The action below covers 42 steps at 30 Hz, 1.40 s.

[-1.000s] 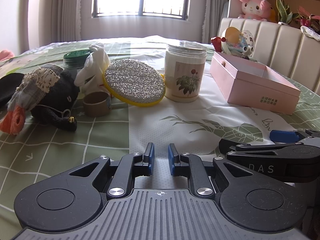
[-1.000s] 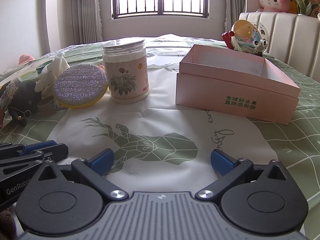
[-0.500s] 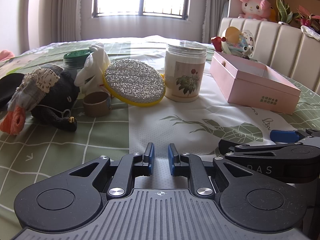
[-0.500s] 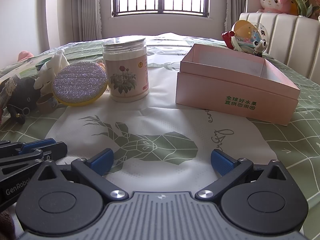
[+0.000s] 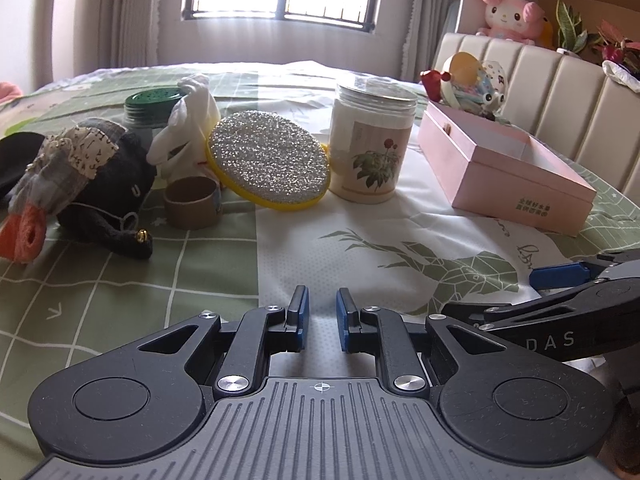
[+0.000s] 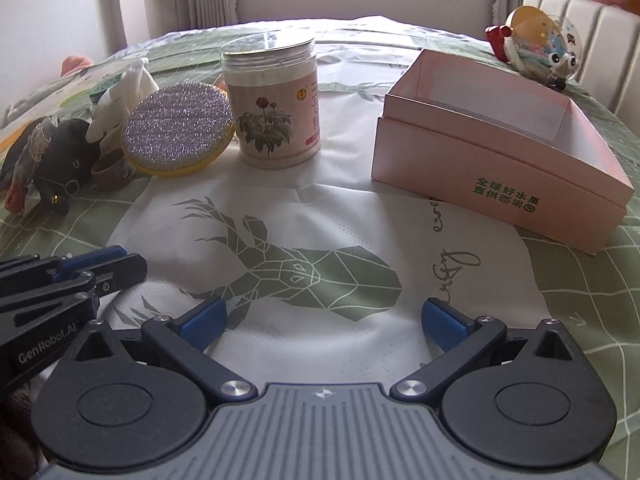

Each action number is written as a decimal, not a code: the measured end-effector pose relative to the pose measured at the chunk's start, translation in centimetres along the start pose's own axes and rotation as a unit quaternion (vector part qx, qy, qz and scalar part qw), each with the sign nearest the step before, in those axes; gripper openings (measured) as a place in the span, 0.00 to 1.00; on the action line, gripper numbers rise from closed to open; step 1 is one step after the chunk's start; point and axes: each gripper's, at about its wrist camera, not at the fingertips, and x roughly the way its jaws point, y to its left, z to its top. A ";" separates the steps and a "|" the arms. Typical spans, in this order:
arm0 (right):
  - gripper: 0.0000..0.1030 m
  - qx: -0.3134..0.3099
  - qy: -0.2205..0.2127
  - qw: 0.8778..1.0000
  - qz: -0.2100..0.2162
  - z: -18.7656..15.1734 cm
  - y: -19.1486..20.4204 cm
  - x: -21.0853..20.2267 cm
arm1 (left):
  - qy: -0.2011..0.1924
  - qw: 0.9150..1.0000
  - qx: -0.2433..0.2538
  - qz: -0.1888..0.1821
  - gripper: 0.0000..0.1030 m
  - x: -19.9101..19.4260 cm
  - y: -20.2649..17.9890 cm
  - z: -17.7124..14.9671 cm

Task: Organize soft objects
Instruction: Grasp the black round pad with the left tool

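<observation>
Centrally, at the lower edge of each view, both grippers hover over the bedspread (image 6: pixel 320 216). Left gripper (image 5: pixel 322 312): jaws nearly closed, a narrow gap, nothing between them. Right gripper (image 6: pixel 324 316): jaws spread wide, empty. Left of frame: dark plush toy (image 5: pixel 104 184), white glove (image 5: pixel 188 128), glittery round sponge (image 5: pixel 268 162), leaning beside the floral jar (image 5: pixel 372 148). Right: open pink box (image 6: pixel 500 148), empty inside. Bare cloth lies between grippers and objects.
</observation>
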 end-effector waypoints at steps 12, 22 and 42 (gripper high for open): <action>0.92 -0.026 0.044 0.998 0.046 4.5 4.3 -0.7 | -0.029 0.990 -0.085 -0.112 0.16 -8.3 14.6 6.6; 0.59 -0.132 -0.090 0.982 0.099 12.1 17.6 -5.1 | -0.020 0.992 -0.120 0.017 0.16 -4.5 35.8 14.3; 0.18 -0.167 0.029 0.975 0.144 17.8 30.1 4.4 | 0.078 0.979 -0.116 -0.145 0.21 -2.6 37.9 10.8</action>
